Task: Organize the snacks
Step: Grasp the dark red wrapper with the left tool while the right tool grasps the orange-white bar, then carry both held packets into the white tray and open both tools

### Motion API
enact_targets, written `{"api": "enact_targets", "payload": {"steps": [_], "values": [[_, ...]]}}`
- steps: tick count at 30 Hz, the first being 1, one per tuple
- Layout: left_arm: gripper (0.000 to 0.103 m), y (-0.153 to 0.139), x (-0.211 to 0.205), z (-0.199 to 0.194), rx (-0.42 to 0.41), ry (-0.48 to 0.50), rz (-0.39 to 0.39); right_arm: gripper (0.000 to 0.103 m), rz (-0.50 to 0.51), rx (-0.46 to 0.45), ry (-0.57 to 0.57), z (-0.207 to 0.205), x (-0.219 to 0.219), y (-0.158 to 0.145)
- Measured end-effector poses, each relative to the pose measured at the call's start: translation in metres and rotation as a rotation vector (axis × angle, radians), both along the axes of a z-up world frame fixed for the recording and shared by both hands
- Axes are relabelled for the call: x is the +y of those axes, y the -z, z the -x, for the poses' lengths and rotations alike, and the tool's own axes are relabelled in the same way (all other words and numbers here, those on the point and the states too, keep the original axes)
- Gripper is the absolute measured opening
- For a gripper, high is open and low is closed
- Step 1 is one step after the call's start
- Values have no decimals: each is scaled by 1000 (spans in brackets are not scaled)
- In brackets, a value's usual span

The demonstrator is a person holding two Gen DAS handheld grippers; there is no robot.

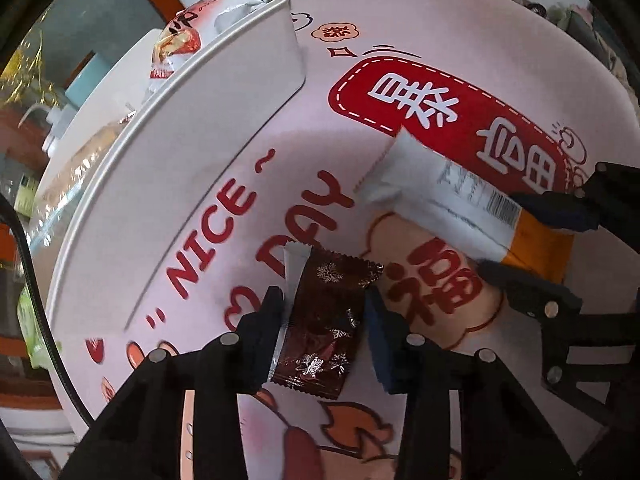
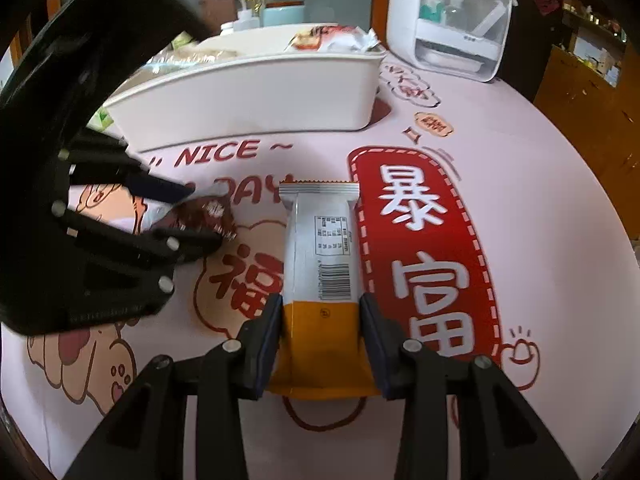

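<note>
Left gripper point(image 1: 322, 328) at lower centre of its view, pads pinching a dark brown snowflake wrapper point(image 1: 324, 320) lying on the pink printed tablecloth point(image 1: 460, 28). Right gripper point(image 2: 320, 344) at lower centre of its view, both pads pressed against the orange end of a white-and-orange snack packet point(image 2: 320, 256). White bin point(image 2: 248, 92) at upper left, holding 1 red-and-white packet point(image 2: 320, 38).

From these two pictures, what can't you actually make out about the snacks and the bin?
- Long white plastic bin: its inside and floor are hidden by its own wall in both views.
- Dark brown snowflake-print snack packet: in the right wrist view the left gripper covers most of it.
- White and orange snack bar wrapper: printed label too small to read; only its back shows.
- Red and white snack bag in the bin: partly hidden by the rim.
</note>
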State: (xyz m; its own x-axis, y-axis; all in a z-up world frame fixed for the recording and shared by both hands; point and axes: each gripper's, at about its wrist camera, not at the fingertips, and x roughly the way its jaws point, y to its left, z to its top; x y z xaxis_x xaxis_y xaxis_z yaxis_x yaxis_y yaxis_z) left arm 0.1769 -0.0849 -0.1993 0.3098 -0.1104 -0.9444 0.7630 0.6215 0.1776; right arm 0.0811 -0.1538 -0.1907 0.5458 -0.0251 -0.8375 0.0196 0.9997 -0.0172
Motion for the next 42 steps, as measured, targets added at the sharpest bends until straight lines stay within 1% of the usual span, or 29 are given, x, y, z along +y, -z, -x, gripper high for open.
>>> {"api": "enact_targets", "payload": {"steps": [3, 4, 8, 11, 15, 20, 24, 26, 29, 30, 33, 37, 39, 42], "values": [[37, -8, 3, 6, -5, -35, 38, 39, -12, -16, 16, 4, -6, -5], [37, -12, 3, 15, -5, -55, 56, 39, -18, -21, 23, 6, -8, -7], [37, -32, 12, 25, 25, -138, 154, 39, -37, -41, 43, 11, -18, -13], [37, -47, 20, 26, 54, -186, 223, 39, -55, -46, 50, 15, -23, -16], [37, -67, 26, 24, 67, -235, 294, 39, -63, -49, 48, 18, -24, -20], [37, -90, 33, 25, 46, -264, 326, 39, -82, -69, 33, 16, -20, -31], [36, -111, 39, 24, 1, -289, 341, 39, -101, -118, 8, 8, -14, -55], [36, -131, 43, 20, -42, -302, 362, 39, -108, -147, -10, 1, -12, -70], [36, -158, 49, 8, -117, -324, 371, 39, -114, -192, -24, -17, -10, -94], [36, -168, 51, 2, -139, -334, 370, 39, -120, -215, -29, -27, -8, -106], [37, -196, 58, -22, -201, -356, 380, 39, -118, -275, -34, -52, -6, -134], [37, -222, 62, -57, -284, -393, 340, 40, -113, -349, -25, -96, -4, -176], [37, -233, 65, -80, -314, -418, 333, 41, -102, -375, -19, -119, -2, -190], [37, -236, 70, -115, -325, -462, 331, 41, -75, -382, -3, -153, 3, -199]]}}
